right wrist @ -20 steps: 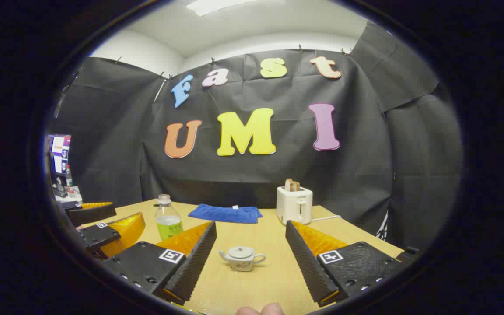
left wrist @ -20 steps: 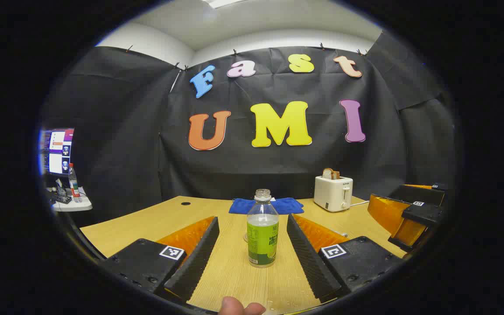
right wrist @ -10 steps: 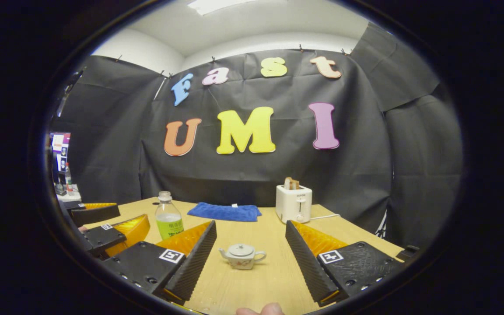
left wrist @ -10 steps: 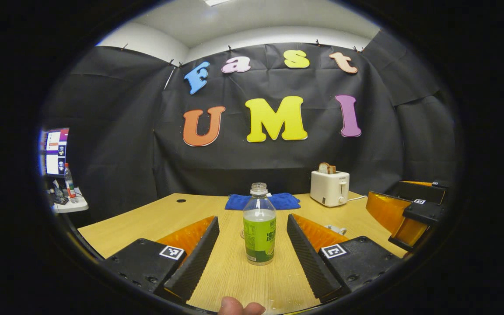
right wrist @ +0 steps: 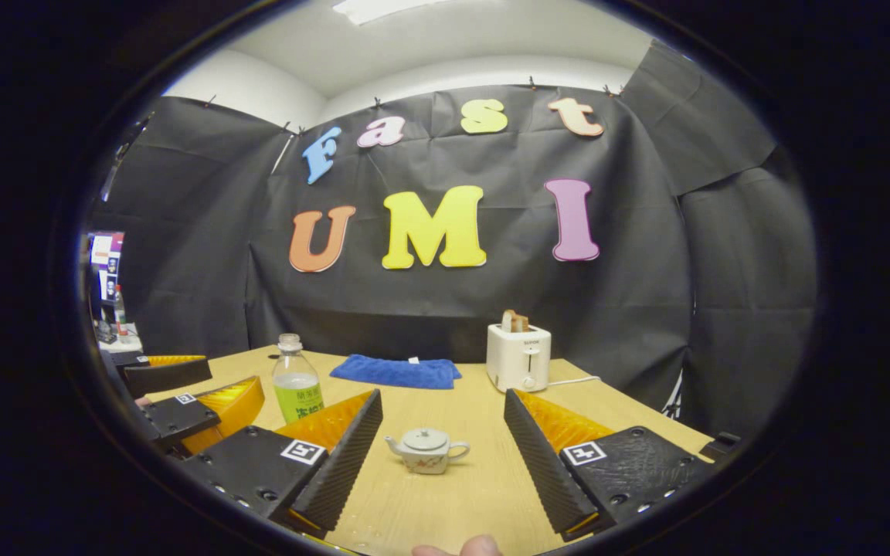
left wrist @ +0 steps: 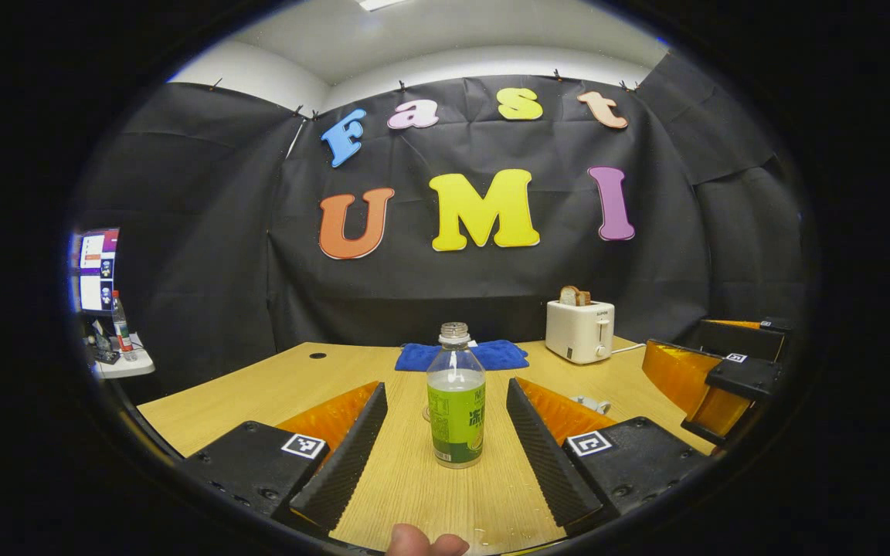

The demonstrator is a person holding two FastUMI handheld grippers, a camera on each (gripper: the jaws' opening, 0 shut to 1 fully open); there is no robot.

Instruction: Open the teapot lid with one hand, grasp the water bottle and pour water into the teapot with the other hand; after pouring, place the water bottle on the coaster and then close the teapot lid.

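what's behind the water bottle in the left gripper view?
Behind the water bottle lies a folded blue cloth at the table's far edge, its middle covered by the bottle's neck. A clear round rim peeks out at the bottle's left, mostly hidden; I cannot tell what it is.

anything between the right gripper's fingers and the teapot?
No. In the right gripper view the right gripper is open, and the teapot stands lid-on ahead of its fingers, centred in the gap, with bare table in between.
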